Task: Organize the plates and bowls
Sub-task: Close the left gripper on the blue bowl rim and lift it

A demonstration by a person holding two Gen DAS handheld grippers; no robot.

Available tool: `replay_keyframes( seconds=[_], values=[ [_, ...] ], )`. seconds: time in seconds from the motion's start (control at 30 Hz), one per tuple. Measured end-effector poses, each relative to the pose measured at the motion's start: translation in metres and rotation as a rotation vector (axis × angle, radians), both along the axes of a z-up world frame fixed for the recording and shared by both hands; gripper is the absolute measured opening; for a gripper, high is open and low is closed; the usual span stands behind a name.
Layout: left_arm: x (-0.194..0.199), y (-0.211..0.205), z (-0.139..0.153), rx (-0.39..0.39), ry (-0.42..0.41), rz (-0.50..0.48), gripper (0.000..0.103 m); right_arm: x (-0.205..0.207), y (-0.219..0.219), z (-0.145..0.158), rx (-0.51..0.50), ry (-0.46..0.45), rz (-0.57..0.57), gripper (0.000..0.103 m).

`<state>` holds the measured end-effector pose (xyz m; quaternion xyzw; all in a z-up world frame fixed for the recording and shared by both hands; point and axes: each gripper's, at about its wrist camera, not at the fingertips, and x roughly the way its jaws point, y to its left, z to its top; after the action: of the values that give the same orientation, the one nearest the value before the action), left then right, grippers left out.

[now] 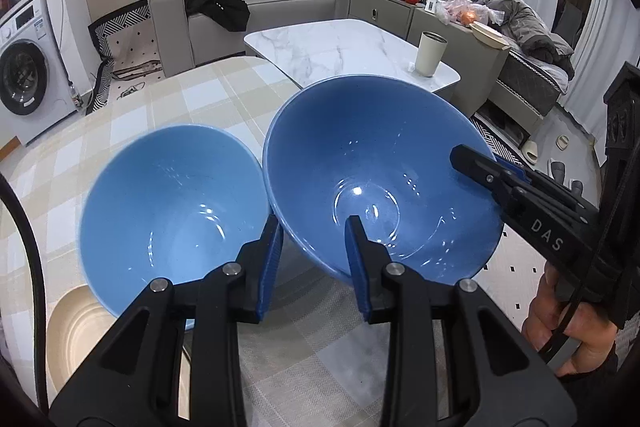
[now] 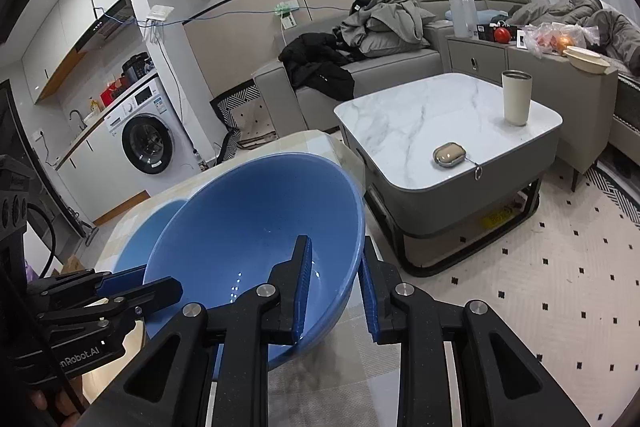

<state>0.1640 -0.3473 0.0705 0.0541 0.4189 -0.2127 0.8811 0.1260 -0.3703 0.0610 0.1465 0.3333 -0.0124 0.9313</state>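
1. Left tongs (image 1: 314, 251) clamped on near rim of big blue bowl (image 1: 376, 163), lifted and tilted above checked tabletop (image 1: 168, 99).
2. Right tongs (image 2: 334, 291) clamped on its opposite rim.
3. Second blue bowl (image 1: 172, 211) touching, left of left tongs.

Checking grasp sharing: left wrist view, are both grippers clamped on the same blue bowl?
Yes: the left gripper pinches the near rim of the larger blue bowl, and the right gripper clamps its right rim.

Two tilted blue bowls (image 1: 376, 171), apparently lifted.
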Motion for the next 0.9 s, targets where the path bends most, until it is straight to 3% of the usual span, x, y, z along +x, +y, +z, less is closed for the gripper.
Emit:
replay_keyframes(
  seconds=[0.9],
  values=[
    [-0.044, 0.066, 0.070, -0.044, -0.130, 0.093, 0.029, -0.020, 0.055, 0.052, -0.023, -0.135, 0.098, 0.024]
  ],
)
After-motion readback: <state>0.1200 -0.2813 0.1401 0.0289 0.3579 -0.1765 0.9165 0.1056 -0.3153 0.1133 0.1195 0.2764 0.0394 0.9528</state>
